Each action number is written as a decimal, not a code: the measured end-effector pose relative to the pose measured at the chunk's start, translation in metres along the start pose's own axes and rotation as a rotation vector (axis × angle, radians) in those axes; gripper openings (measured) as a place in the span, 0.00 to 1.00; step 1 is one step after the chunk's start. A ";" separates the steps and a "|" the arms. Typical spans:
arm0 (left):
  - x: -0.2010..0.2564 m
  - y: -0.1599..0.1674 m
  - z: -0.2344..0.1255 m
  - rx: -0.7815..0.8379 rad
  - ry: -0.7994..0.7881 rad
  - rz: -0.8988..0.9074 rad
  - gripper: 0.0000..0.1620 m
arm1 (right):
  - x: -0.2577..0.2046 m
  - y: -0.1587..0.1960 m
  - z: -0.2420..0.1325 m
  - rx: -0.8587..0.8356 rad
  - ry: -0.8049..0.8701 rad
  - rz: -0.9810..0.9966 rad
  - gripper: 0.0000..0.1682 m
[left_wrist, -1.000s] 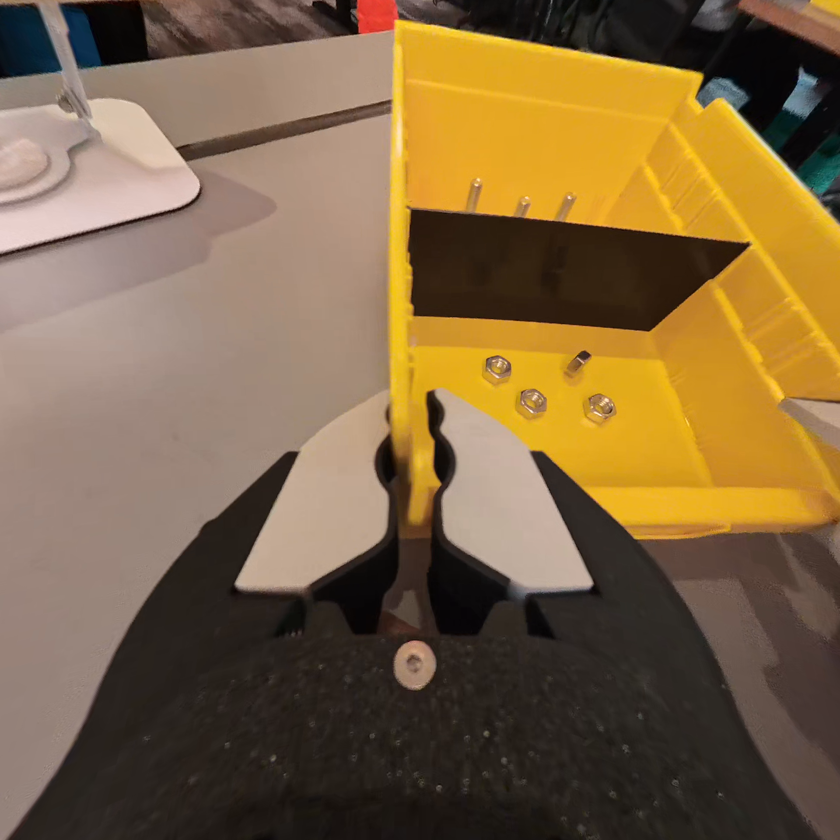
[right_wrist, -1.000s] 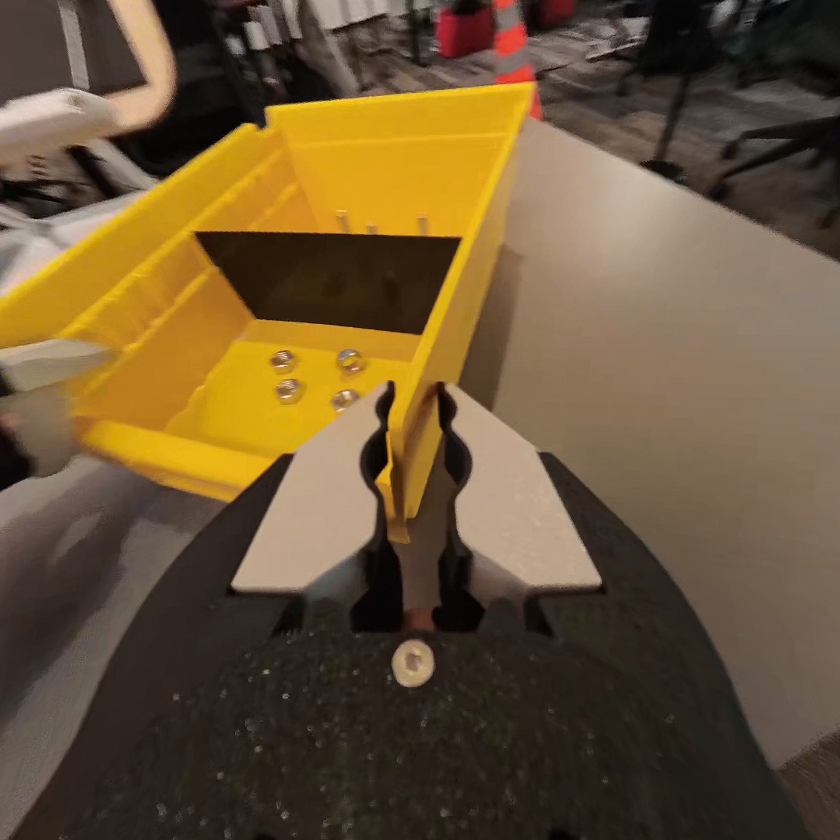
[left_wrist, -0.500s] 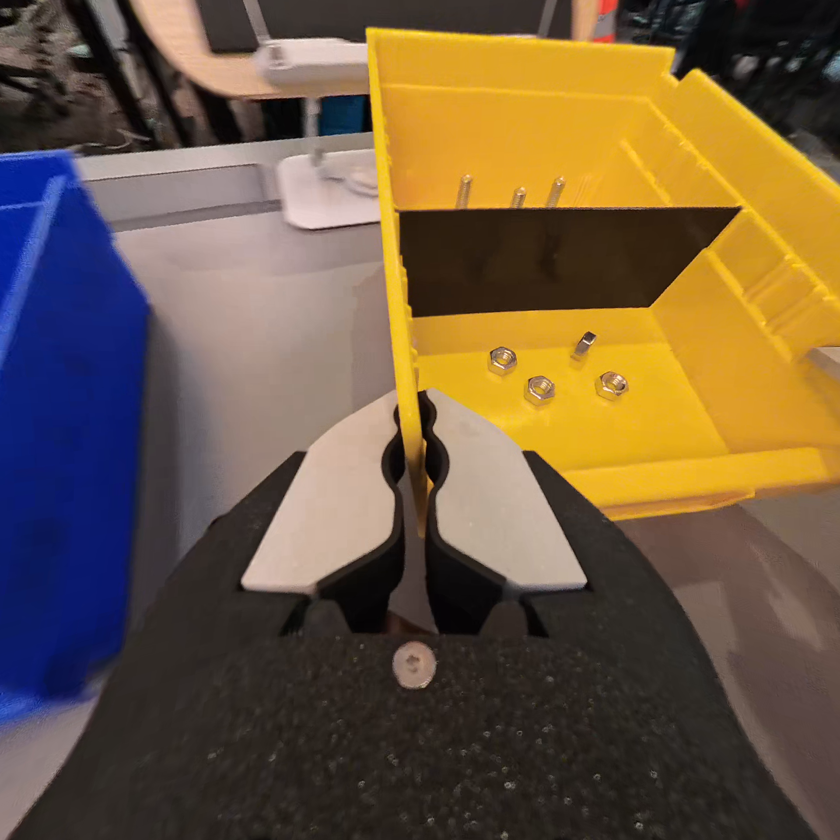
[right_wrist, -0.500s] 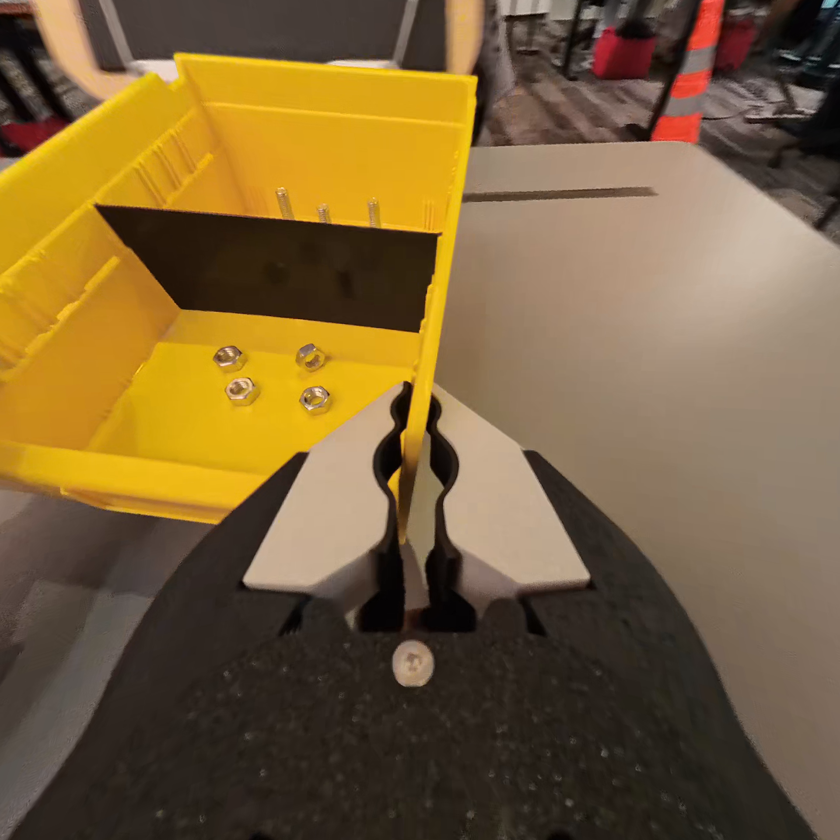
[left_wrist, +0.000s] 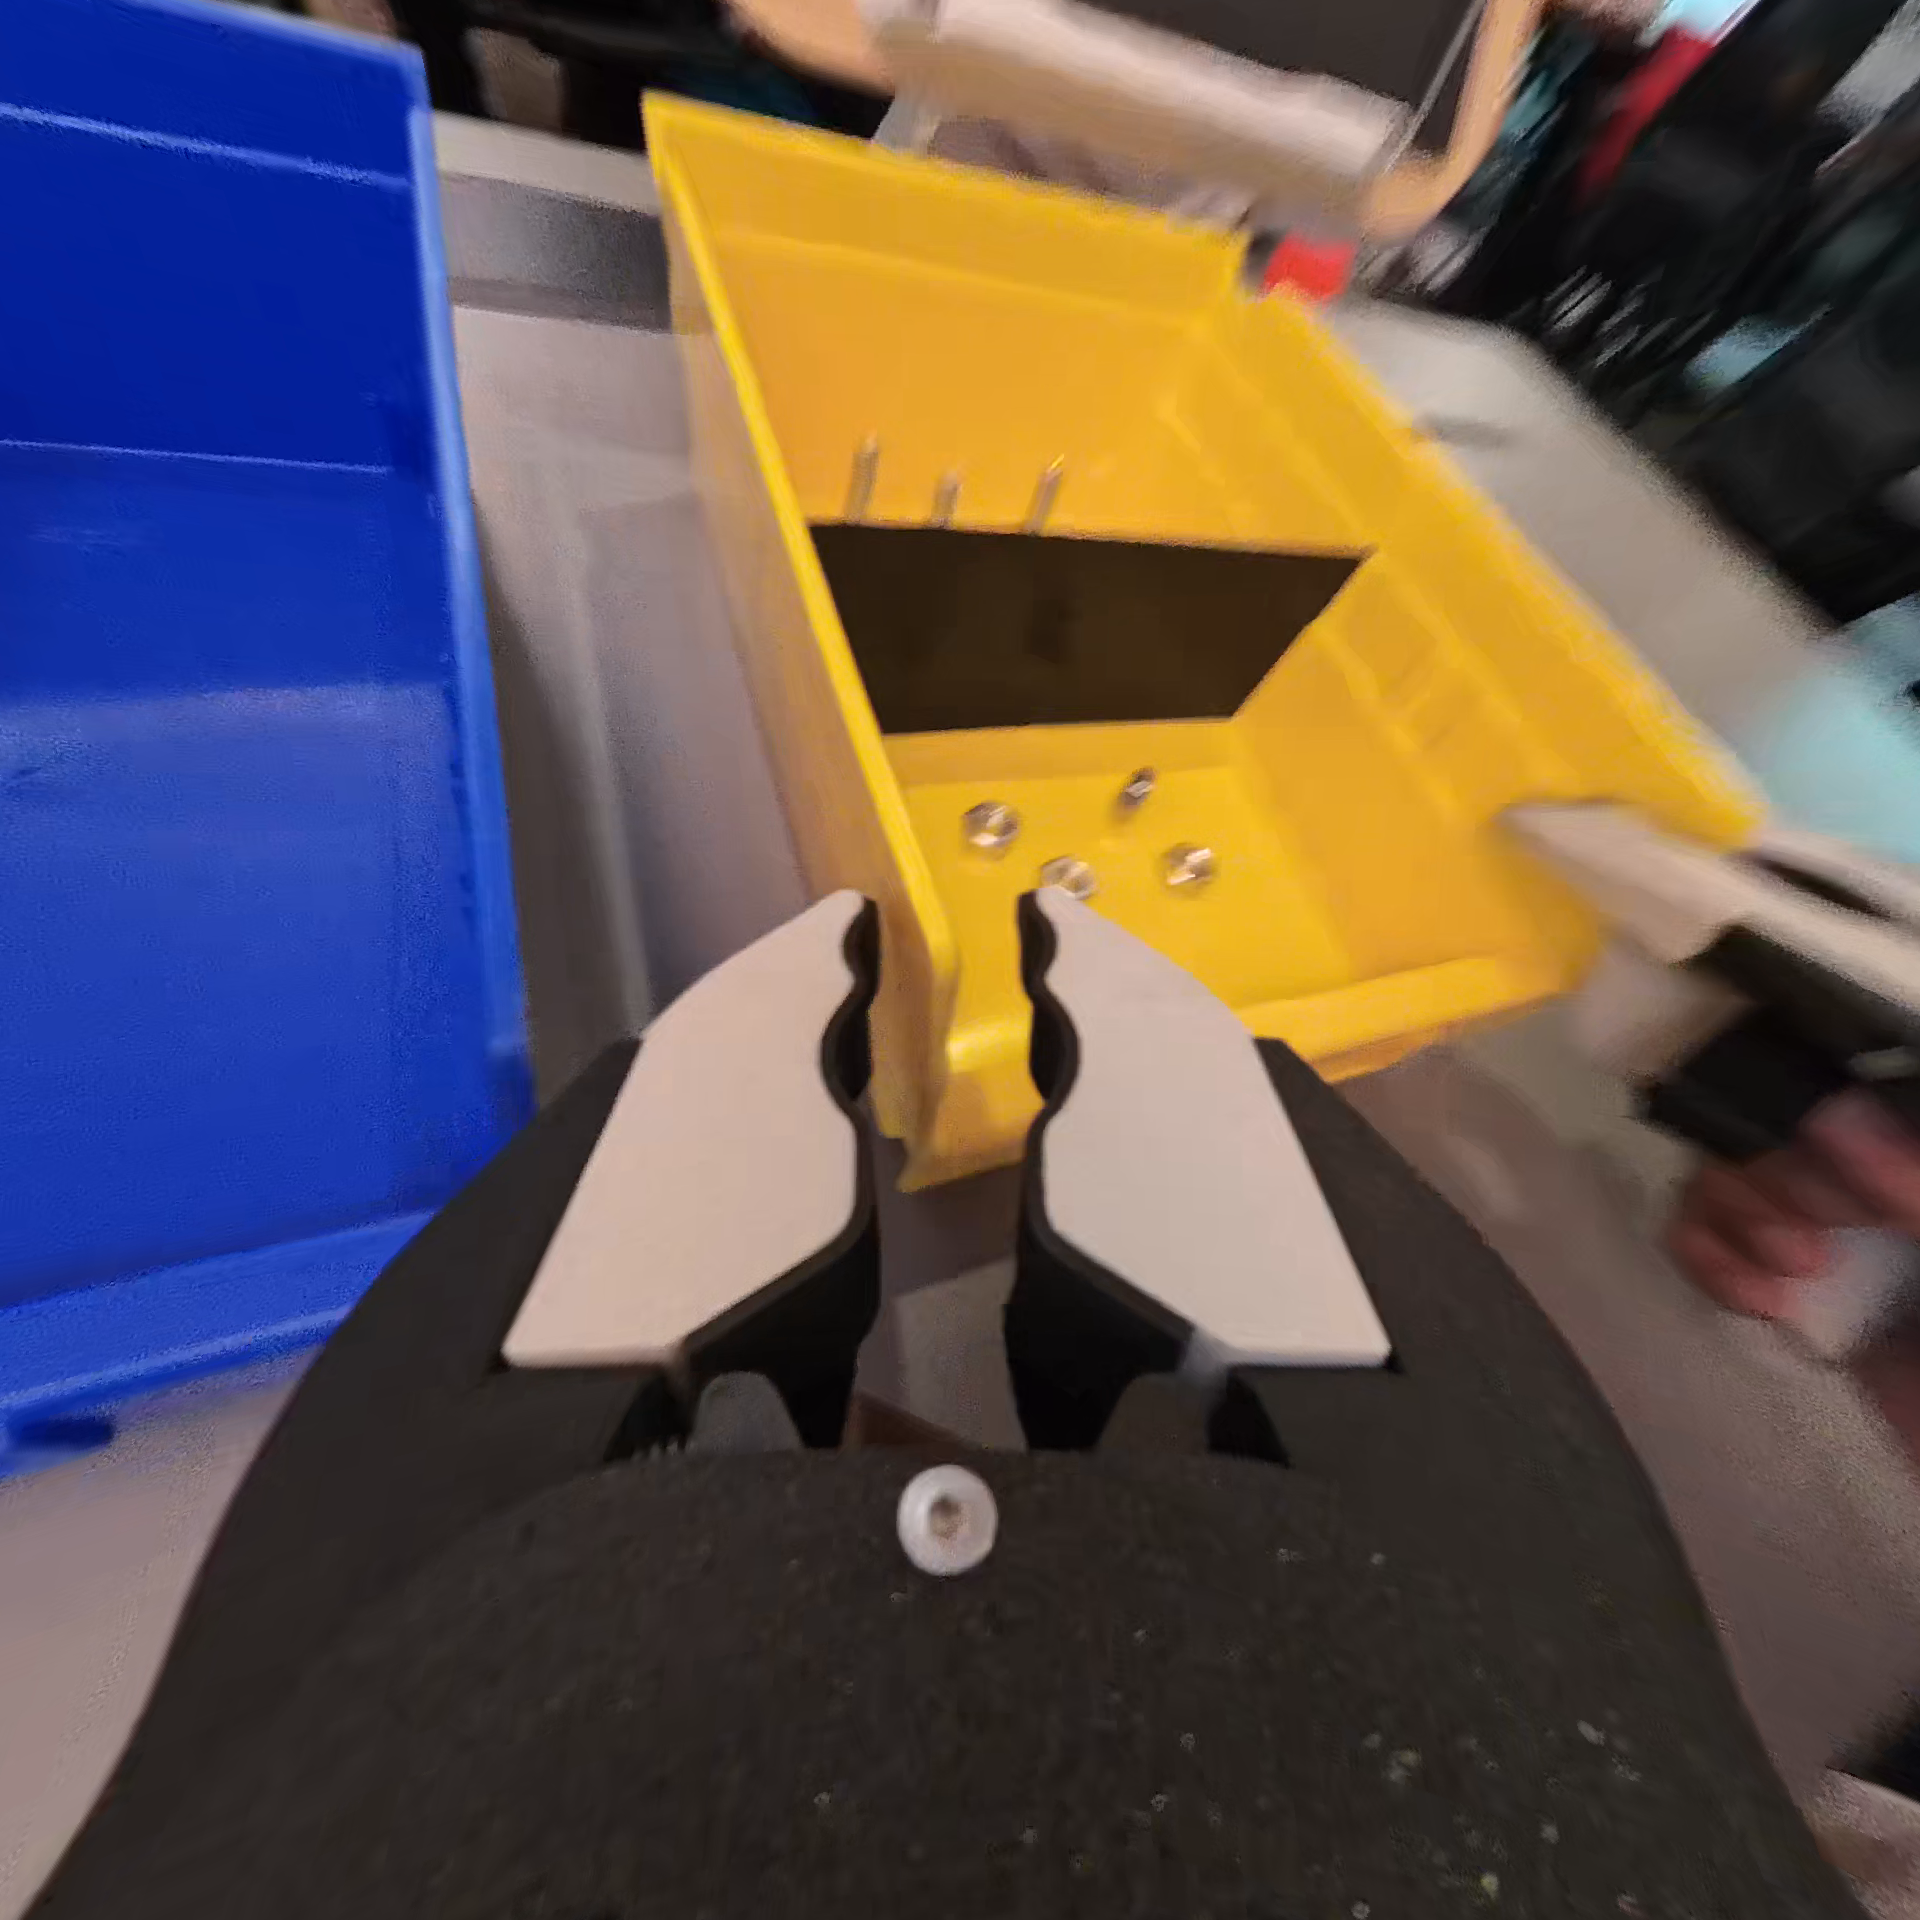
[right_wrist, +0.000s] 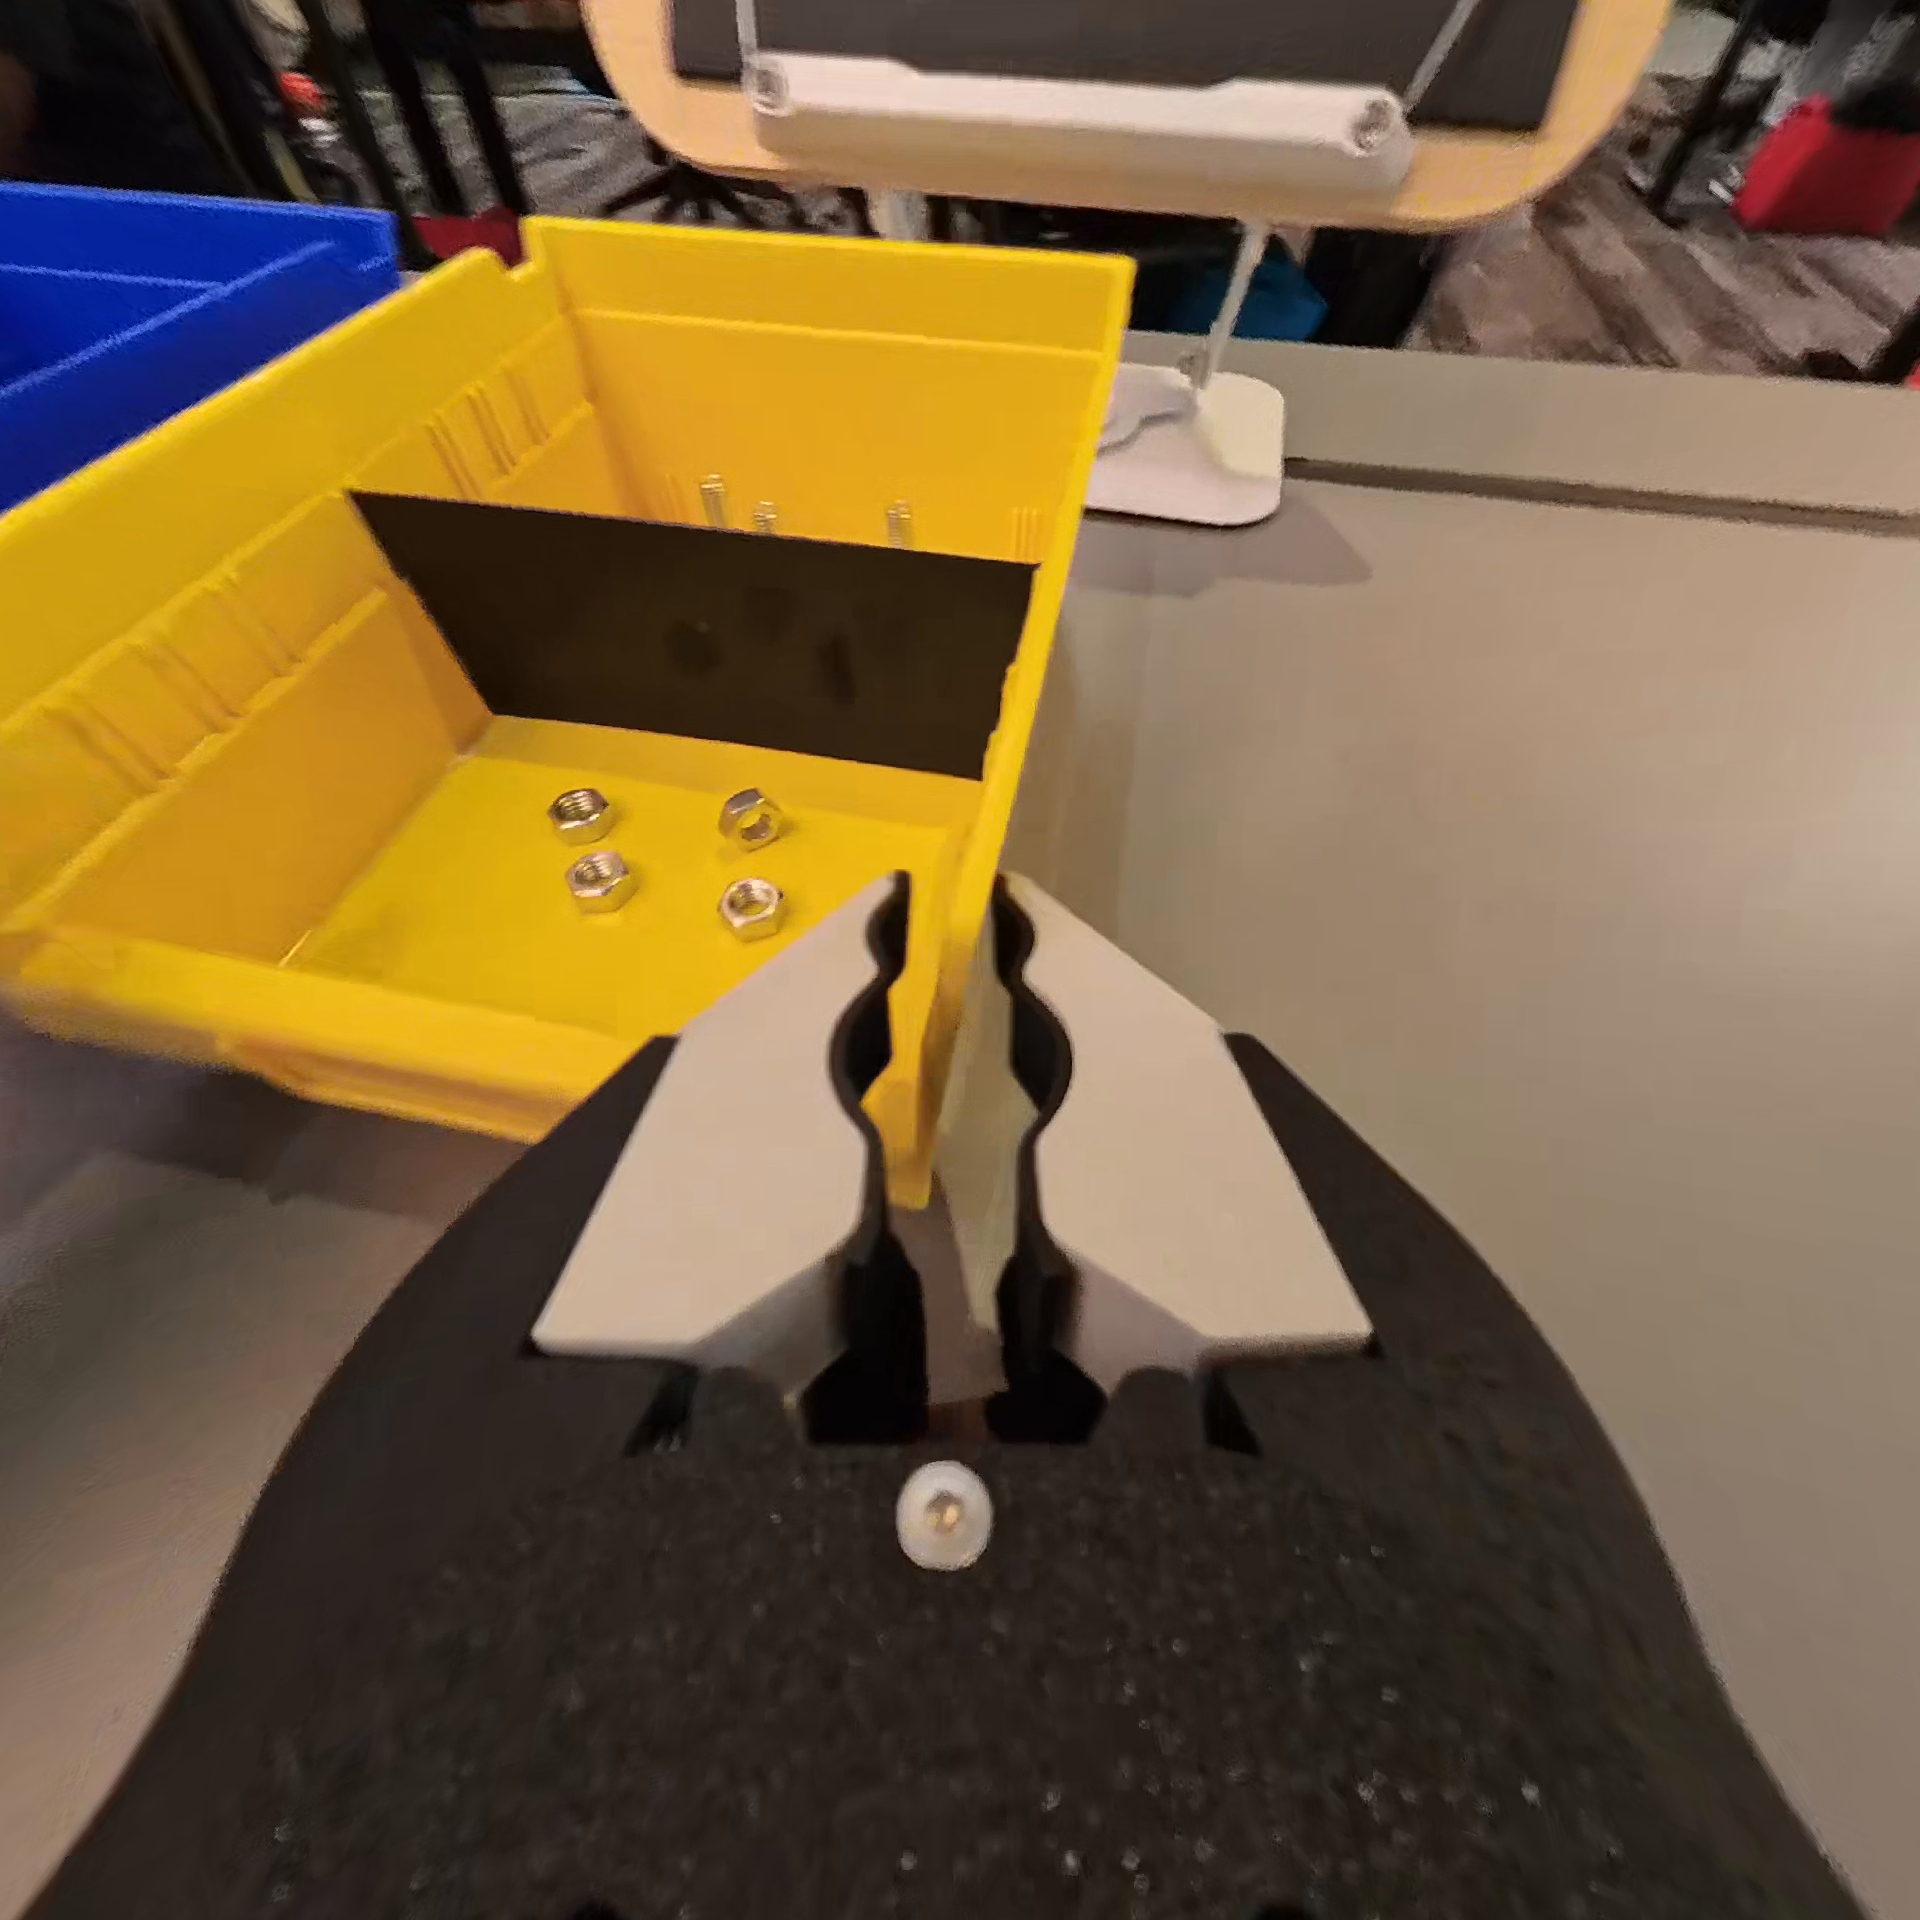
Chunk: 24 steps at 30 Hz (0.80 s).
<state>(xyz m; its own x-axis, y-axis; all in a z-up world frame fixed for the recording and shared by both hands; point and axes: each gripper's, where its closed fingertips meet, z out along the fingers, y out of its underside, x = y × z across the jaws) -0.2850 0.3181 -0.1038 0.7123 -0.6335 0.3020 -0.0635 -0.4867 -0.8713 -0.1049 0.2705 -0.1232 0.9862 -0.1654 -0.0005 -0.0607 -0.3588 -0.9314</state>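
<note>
A yellow bin (left_wrist: 1039, 343) stands on the grey table, split by a black divider (left_wrist: 1039, 634). Several steel nuts (left_wrist: 1070, 873) lie in its near compartment, and three bolts (left_wrist: 945, 488) stand up behind the divider. My left gripper (left_wrist: 945, 904) is open, with the bin's left wall between its spread fingers. My right gripper (right_wrist: 951, 883) is shut on the right wall of the bin (right_wrist: 831, 416), next to the nuts (right_wrist: 665, 852). It also shows blurred in the left wrist view (left_wrist: 1558, 831).
A blue bin (left_wrist: 208, 727) stands close to the left of the yellow one, also seen in the right wrist view (right_wrist: 156, 281). A stand with a white base (right_wrist: 1195, 447) is behind the yellow bin. The grey table (right_wrist: 1507, 831) stretches to the right. Tip to tip, the grippers are about 20 centimeters apart.
The yellow bin has been carried towards the blue bin, which came into view on the left. My left gripper has opened off the bin's left wall. My right gripper still holds the right wall.
</note>
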 end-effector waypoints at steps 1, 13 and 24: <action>0.001 -0.010 -0.017 0.039 0.048 -0.038 0.19 | -0.001 -0.002 -0.008 0.001 -0.029 -0.030 0.16; -0.245 -0.030 -0.150 0.115 -0.324 -0.045 0.26 | -0.088 -0.040 -0.076 0.068 -0.453 -0.146 0.20; -0.245 -0.011 -0.103 -0.043 -0.293 0.052 0.03 | -0.254 -0.004 -0.046 -0.074 -0.677 -0.060 0.33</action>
<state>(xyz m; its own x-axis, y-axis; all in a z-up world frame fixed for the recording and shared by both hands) -0.5306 0.4168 -0.1286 0.8785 -0.4604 0.1276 -0.1298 -0.4870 -0.8637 -0.3620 0.2718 -0.1025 0.8658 0.4587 -0.1998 0.0103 -0.4156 -0.9095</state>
